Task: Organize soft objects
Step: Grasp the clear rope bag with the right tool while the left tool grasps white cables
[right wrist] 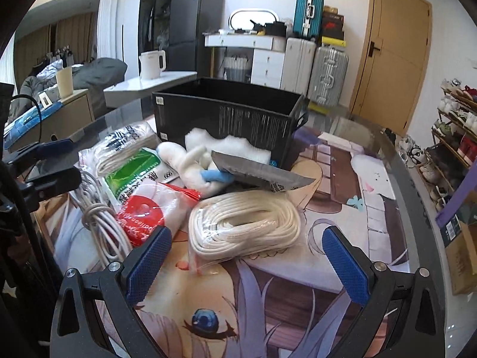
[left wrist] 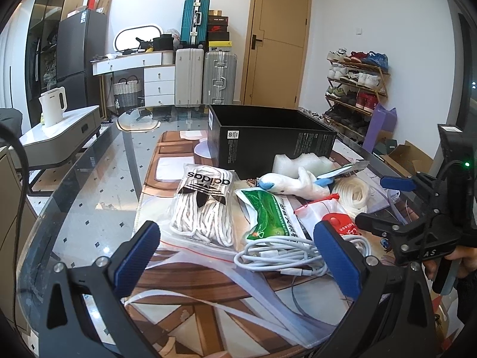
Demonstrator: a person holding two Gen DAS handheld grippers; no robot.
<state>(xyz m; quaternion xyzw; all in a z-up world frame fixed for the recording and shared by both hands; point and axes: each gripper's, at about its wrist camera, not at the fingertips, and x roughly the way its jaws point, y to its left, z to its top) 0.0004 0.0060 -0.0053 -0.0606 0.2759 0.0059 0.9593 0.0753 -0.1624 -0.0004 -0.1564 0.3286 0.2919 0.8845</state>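
Note:
A pile of soft things lies on a printed mat in front of an open black box [left wrist: 268,137] [right wrist: 226,119]. In the left wrist view: a bag of white adidas laces [left wrist: 204,203], a green-printed bag [left wrist: 269,211], a white plush toy [left wrist: 286,183], white foam [left wrist: 304,162], a coiled white cable [left wrist: 286,256]. My left gripper [left wrist: 238,253] is open and empty just in front of the cable. In the right wrist view a bagged coil of cream rope [right wrist: 244,226] lies ahead of my right gripper [right wrist: 247,262], which is open and empty. A red-labelled bag [right wrist: 146,214] lies left of it.
The mat covers part of a glass table [left wrist: 98,197]. A silver foil packet [right wrist: 256,173] leans on the plush. A kettle [left wrist: 53,106] stands on a side table at left. Suitcases, a door and a shoe rack [left wrist: 354,89] stand behind.

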